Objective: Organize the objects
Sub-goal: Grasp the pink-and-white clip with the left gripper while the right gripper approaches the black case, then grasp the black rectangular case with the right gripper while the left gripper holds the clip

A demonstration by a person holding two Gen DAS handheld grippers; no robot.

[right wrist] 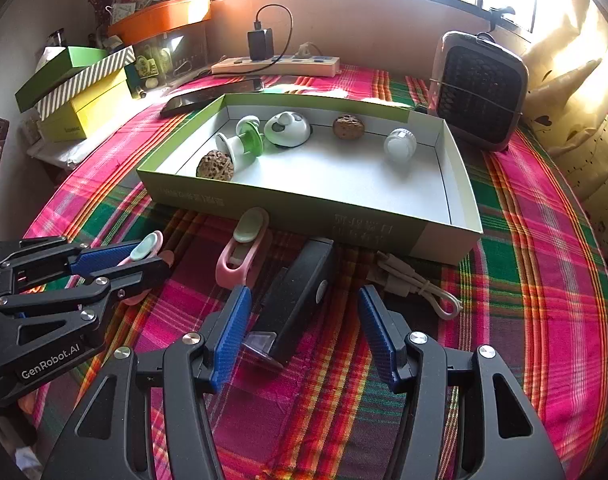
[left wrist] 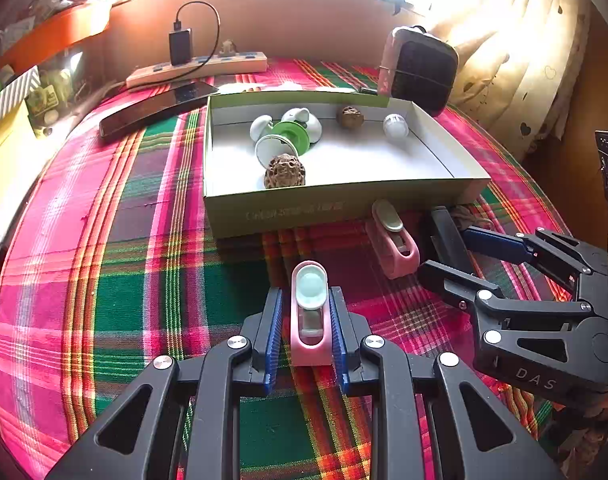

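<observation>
Pink clip [left wrist: 309, 312] with a pale green pad sits low at centre of the left wrist view, pinched between the blue pads of the left tool [left wrist: 305, 330]. Lower in the right wrist view, the right tool [right wrist: 304, 336] stands half open around a black stapler-like device [right wrist: 300, 292], not pressing it. A second pink clip [right wrist: 244, 250] lies against the green box [right wrist: 304, 208] on the plaid-covered desk [right wrist: 523, 280].

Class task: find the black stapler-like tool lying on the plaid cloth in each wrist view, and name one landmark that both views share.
Left wrist view: the black tool shows only partly at right of centre, beyond the right gripper.
Right wrist view: it lies at lower centre, running away from the camera between the open jaws.
Shared landmark: the green-edged box just behind it.
</observation>
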